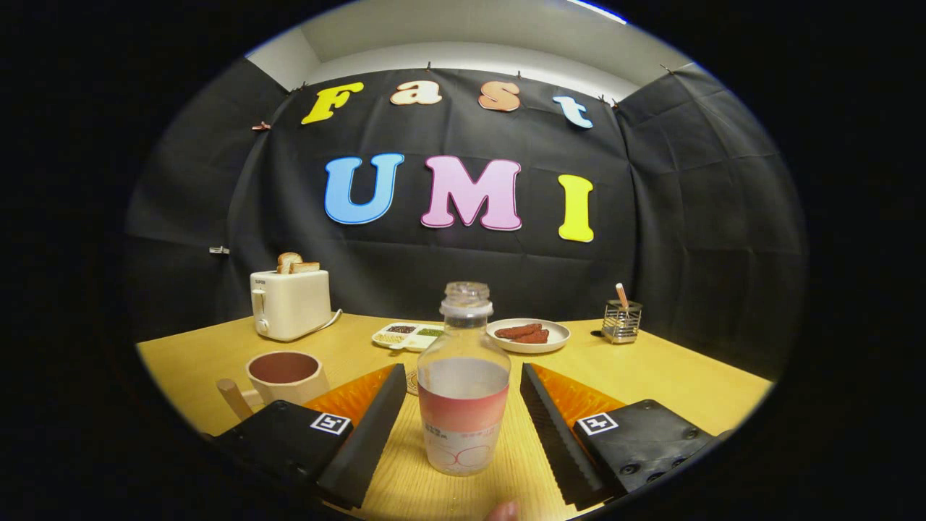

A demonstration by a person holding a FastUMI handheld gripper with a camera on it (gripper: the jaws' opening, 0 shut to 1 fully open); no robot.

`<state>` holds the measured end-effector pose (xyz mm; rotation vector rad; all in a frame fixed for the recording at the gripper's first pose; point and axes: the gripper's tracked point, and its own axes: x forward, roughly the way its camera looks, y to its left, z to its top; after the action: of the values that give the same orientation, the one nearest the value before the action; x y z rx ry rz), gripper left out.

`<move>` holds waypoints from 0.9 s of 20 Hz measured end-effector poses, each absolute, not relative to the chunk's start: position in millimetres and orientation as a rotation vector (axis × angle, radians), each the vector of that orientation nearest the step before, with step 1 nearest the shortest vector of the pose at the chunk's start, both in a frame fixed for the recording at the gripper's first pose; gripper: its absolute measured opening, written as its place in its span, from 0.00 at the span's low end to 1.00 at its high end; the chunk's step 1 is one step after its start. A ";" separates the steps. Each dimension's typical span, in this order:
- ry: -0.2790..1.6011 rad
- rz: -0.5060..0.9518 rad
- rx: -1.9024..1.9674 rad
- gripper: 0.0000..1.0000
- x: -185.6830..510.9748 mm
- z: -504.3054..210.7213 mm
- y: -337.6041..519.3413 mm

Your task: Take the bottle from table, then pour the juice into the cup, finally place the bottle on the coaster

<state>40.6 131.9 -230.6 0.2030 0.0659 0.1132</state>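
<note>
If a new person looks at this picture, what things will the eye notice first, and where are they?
First comes the clear bottle with its pink label, standing upright on the wooden table between the two fingers of the open claw, which do not touch it. Next is the cup, just beyond the left finger. Farther back stand a white toaster holding bread and a plate of brown food.

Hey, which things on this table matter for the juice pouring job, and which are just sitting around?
For the job: bottle, standing upright between the open hand-held gripper fingers, untouched; cup; coaster, partly hidden behind the bottle.

Lying about: toaster with bread, divided tray, plate of food, wire holder.
</note>
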 end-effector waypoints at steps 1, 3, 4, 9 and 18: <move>0.072 0.108 0.212 0.97 44.0 -234.2 133.2; 0.093 0.101 0.211 0.97 49.0 -245.8 135.3; 0.104 0.095 0.211 0.96 50.6 -249.9 134.1; 0.122 0.053 0.163 0.74 53.7 -249.7 131.6; 0.116 0.066 -0.117 0.71 56.1 -182.9 117.8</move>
<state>56.1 117.8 -182.9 -0.1172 0.1163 0.0657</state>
